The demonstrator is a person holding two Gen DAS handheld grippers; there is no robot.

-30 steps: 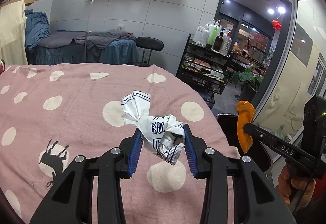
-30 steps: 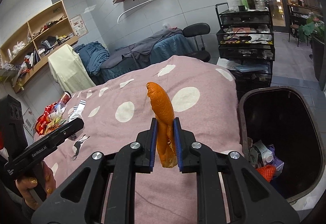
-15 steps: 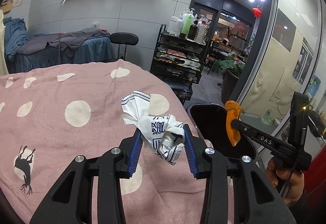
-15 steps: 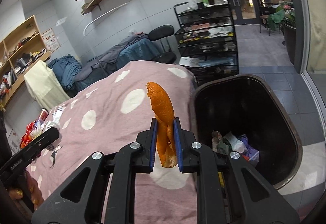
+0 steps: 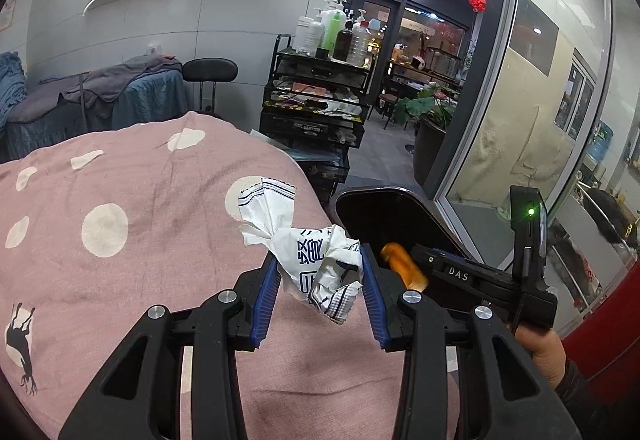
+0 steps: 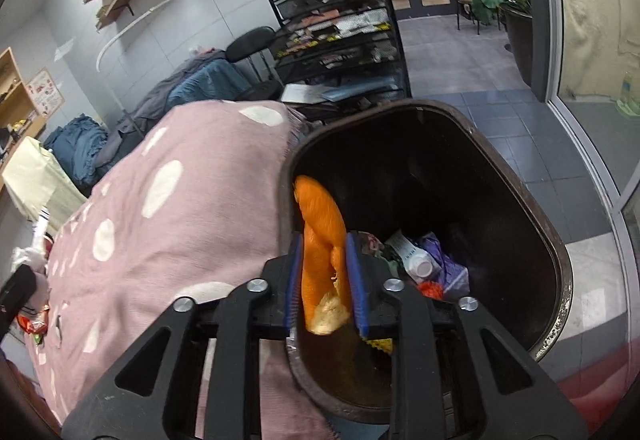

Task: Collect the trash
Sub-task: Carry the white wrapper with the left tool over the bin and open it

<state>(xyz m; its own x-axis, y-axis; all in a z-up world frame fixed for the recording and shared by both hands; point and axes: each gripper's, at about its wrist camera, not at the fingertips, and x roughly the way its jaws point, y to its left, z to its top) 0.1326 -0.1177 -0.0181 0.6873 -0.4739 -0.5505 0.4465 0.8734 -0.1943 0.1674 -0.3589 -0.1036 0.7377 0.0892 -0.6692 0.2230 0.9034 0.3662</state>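
The left hand-held gripper [image 5: 320, 294] is seen closed on a crumpled white wrapper [image 5: 316, 260] with dark printed characters; the wrapper is pinched between the blue pads, its twisted end rising above the jaws; it is held over the pink bedcover [image 5: 132, 240] with white spots, near the cover's edge by the bin.

The right hand-held gripper [image 6: 326, 280] is held over the near rim of the dark trash bin [image 6: 556, 252]; a piece of orange peel [image 6: 322, 236] stands between its blue pads, upright, its pale inner side showing at the lower end; the jaws have just been opening, and the peel is seen loose between them rather than squeezed; whether one pad is still touched by it cannot be told. In the left wrist view the same peel [image 5: 402, 264] is seen blurred at the tip of the right hand-held gripper [image 5: 416, 260], above the bin's opening [image 5: 384, 200].

At the bottom of the bin several pieces of rubbish are seen lying: a white bottle [image 6: 416, 260], a purple wrapper [image 6: 444, 256] and a small orange scrap [image 6: 432, 290]. The bin stands just beside the bed's corner; the hand [image 5: 540, 352] carrying the right tool is seen at the lower right.
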